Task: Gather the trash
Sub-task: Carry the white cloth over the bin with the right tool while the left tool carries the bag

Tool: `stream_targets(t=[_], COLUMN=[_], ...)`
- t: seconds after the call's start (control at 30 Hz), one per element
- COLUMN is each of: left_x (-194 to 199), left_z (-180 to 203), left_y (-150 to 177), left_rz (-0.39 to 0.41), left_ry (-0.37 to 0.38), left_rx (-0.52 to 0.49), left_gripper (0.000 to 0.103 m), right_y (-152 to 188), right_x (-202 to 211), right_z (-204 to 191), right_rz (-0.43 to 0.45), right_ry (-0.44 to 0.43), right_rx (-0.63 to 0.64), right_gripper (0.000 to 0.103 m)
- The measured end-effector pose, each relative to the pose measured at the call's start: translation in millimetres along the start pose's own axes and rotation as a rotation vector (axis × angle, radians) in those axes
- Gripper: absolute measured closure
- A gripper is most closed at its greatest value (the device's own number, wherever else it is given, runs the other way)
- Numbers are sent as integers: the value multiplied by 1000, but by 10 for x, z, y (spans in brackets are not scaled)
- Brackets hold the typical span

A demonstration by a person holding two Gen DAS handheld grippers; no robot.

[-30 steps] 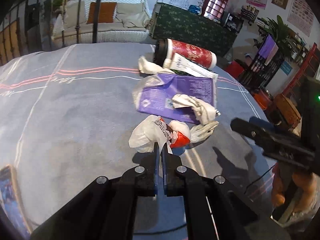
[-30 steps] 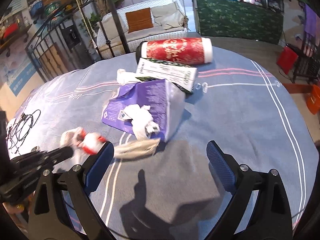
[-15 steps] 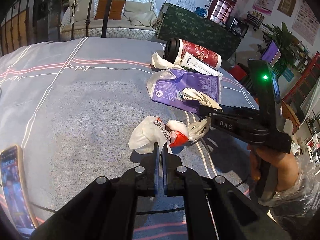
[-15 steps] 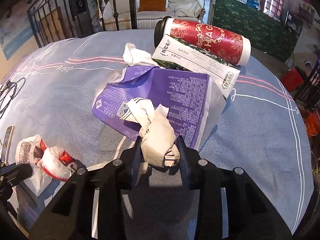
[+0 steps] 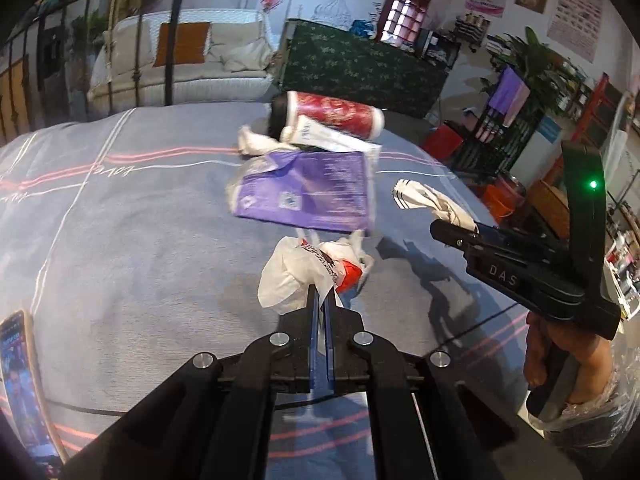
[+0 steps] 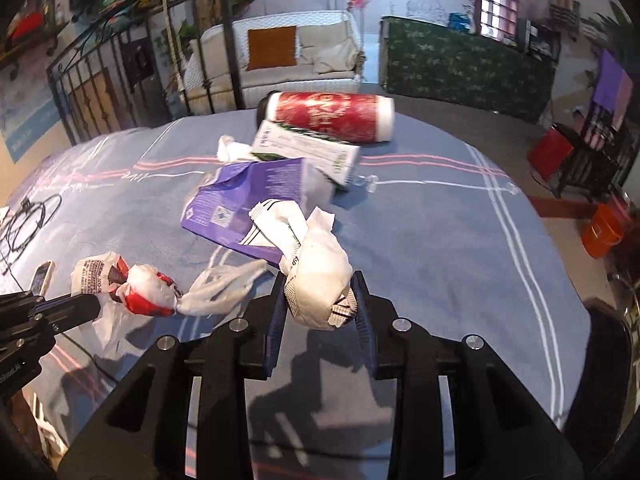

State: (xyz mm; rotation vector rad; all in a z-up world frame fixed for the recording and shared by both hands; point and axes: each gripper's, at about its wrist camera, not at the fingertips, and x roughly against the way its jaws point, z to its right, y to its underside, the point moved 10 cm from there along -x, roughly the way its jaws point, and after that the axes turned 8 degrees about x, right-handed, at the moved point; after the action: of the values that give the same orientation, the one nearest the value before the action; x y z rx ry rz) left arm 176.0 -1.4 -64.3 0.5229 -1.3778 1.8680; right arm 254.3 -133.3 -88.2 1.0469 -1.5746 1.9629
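Centrally, the left gripper (image 5: 320, 300) has its fingers pressed together on the edge of a red-and-white plastic bag (image 5: 310, 276), which rests on the blue striped tablecloth (image 5: 140, 240). The right gripper (image 6: 320, 304) has just been closing its jaws and now clamps a crumpled white wrapper (image 6: 316, 276), held clear of the cloth. Behind them lie a purple packet (image 6: 248, 204), a white box (image 6: 308, 152) and a red canister (image 6: 328, 116) on its side. A phone (image 5: 18, 384) lies near the left edge.
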Motion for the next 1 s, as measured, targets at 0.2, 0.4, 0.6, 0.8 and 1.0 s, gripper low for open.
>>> stream_targets(t=[0.2, 0.4, 0.6, 0.8, 1.0], left_x=[-6, -1, -35, -96, -236], left_z=[524, 1161, 1864, 2488, 2988], left_y=[28, 32, 26, 101, 291], left_rz=[10, 32, 38, 34, -7], left_ry=[72, 149, 257, 341, 401], left_rx=[-66, -160, -220, -282, -341], left_gripper=[99, 99, 99, 99, 99], right_y=[278, 672, 1106, 1517, 1903], right_x=[435, 772, 1135, 1387, 1503], right_z=[528, 1034, 1628, 2086, 2510], right_rz=[38, 44, 41, 21, -3], right_ry=[91, 181, 286, 373, 436], right_rx=[-90, -188, -298, -389, -481], right_gripper=[71, 71, 71, 71, 71])
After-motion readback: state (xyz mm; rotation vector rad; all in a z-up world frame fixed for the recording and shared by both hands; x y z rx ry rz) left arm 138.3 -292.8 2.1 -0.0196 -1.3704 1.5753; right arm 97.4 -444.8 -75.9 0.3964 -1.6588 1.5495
